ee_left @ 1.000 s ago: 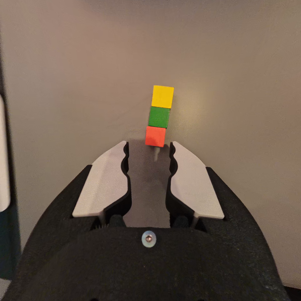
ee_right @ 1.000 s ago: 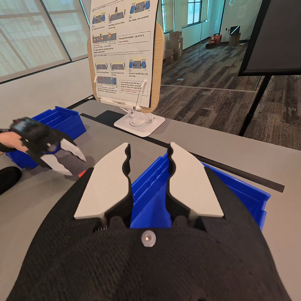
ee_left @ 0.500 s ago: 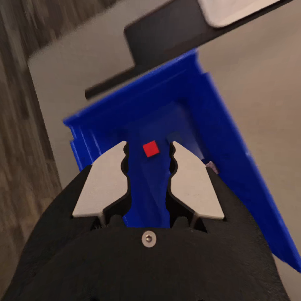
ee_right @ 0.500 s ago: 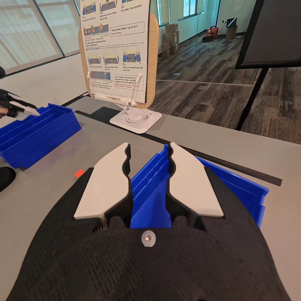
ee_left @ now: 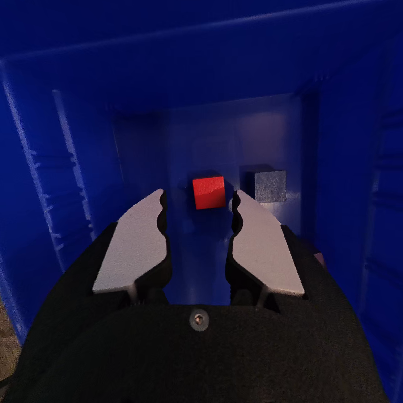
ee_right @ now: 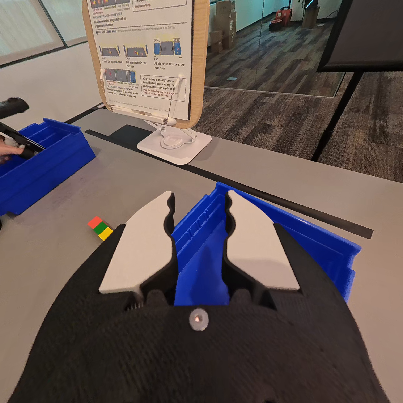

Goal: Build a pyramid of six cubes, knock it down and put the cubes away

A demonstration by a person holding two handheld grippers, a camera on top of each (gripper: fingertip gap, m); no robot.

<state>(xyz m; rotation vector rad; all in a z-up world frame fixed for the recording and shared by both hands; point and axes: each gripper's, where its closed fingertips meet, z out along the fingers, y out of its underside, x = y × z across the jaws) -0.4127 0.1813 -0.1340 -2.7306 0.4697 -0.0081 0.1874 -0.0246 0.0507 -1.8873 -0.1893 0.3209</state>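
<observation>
Blue plastic bin (ee_left: pixel 65 152): smooth red cube (ee_left: pixel 209 192) and matte dark cube (ee_left: pixel 270 185) held inside.
Left hand-held gripper (ee_left: pixel 198 194): jaws apart, empty.
Right hand-held gripper (ee_right: pixel 199 196): jaws apart, empty.

Two blue bins stand on the table (ee_right: pixel 283 174): one at the left (ee_right: pixel 50 157), one at the right (ee_right: pixel 305 235). Five cubes are clearly visible. Three lie in a touching row on the table: one orange-red cube (ee_right: pixel 95 221), one green cube (ee_right: pixel 100 227), one yellow cube (ee_right: pixel 105 233). Two sit apart inside the left bin (ee_left: pixel 65 152): one red cube (ee_left: pixel 209 192) and one dark blue cube (ee_left: pixel 270 185). One instruction board (ee_right: pixel 148 54) stands on one white stand (ee_right: pixel 174 145).
</observation>
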